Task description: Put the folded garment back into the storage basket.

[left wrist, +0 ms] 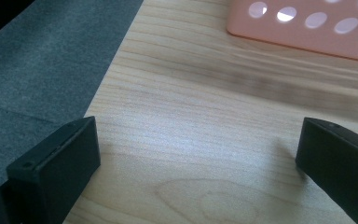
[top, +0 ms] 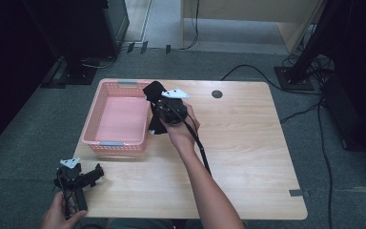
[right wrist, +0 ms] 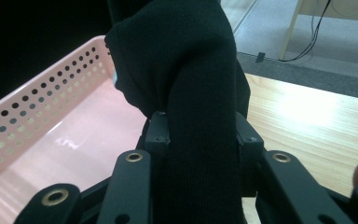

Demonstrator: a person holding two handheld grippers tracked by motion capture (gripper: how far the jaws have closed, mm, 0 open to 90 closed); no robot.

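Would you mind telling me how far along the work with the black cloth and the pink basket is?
Done: the right gripper is shut on the black cloth and has it lifted off the table, at the right rim of the pink basket. In hand: carrying it over the basket. Left: releasing it inside; the basket looks empty. The left gripper rests open near the table's front corner.

Black cloth (right wrist: 191,93) is looking like fine ribbed knit, matt, soft. Pink basket (top: 106,102) is showing as perforated plastic, floor inside smooth and slightly glossy. Table (top: 248,143) is reading as pale wood-grain top, smooth, with a soft sheen. Right gripper (right wrist: 200,133) jaws are looking like matt black plastic with metal rivets; left gripper (left wrist: 196,154) jaws likewise matt black. Floor carpet (left wrist: 51,56) is appearing grey, rough-textured
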